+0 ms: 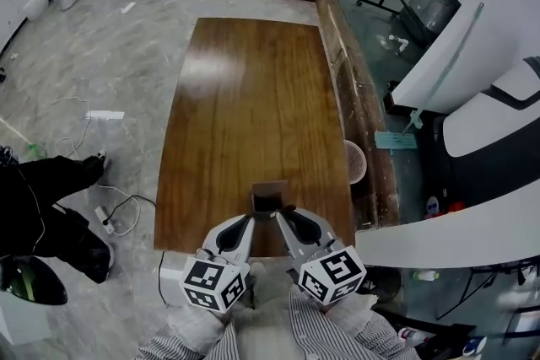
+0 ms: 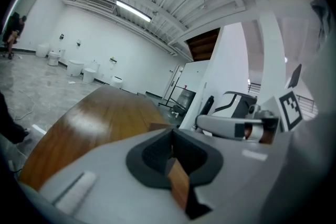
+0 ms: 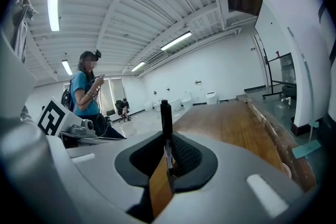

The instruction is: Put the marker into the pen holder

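In the right gripper view a black marker (image 3: 166, 117) stands upright, and my right gripper (image 3: 167, 153) is shut on its lower part. In the head view the right gripper (image 1: 287, 217) and the left gripper (image 1: 248, 220) hover side by side over the near edge of the wooden table (image 1: 245, 105). Both sit just behind a small brown pen holder (image 1: 270, 197). The marker itself is hidden in the head view. In its own view, the left gripper (image 2: 172, 157) has its jaws together with nothing between them, and the pen holder's rim (image 2: 159, 126) shows just beyond.
A person in black (image 1: 51, 211) and loose cables (image 1: 118, 211) are on the floor left of the table. A long wooden bench (image 1: 359, 97) and a white basket (image 1: 356, 162) line the right side. Another person in a blue shirt (image 3: 85, 93) stands farther off.
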Demonstrator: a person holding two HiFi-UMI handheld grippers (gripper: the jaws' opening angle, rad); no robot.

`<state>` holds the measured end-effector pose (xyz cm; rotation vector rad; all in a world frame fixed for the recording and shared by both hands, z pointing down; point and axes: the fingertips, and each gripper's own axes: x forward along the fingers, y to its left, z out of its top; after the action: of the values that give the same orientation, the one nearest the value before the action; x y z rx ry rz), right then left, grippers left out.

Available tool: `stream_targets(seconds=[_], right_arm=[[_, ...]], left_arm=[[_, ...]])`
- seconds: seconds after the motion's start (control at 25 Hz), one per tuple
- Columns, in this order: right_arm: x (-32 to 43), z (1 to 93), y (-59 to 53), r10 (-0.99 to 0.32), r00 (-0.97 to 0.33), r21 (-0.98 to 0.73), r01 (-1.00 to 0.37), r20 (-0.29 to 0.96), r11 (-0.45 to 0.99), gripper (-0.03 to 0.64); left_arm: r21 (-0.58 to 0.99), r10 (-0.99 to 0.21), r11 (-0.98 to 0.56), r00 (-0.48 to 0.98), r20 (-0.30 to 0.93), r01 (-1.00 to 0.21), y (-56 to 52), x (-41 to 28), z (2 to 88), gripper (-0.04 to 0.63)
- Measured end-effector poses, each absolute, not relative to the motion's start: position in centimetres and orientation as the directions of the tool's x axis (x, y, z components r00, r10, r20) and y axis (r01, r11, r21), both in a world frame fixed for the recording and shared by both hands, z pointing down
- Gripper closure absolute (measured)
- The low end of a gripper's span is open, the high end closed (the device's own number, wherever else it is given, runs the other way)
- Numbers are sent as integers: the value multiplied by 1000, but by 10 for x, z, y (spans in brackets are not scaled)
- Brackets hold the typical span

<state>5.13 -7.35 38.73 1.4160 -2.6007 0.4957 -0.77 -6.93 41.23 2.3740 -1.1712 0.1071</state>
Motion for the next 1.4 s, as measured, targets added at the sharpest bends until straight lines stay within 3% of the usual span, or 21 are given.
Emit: stream_targets(seconds=[0.72, 0.88, 1.4], right_arm=[[43, 470, -110, -732, -526, -165, -845, 432, 509, 574], [38, 482, -111, -707, -522, -91, -830, 478, 551, 574], [26, 507, -105, -636, -522, -88, -807, 568, 584, 574]], left_arm=[[461, -700, -427, 607, 377, -778, -82, -17, 483, 588], [484, -704, -401, 599, 380, -778, -85, -23, 492, 588], [488, -699, -398, 602, 387, -776, -90, -23, 500, 588]])
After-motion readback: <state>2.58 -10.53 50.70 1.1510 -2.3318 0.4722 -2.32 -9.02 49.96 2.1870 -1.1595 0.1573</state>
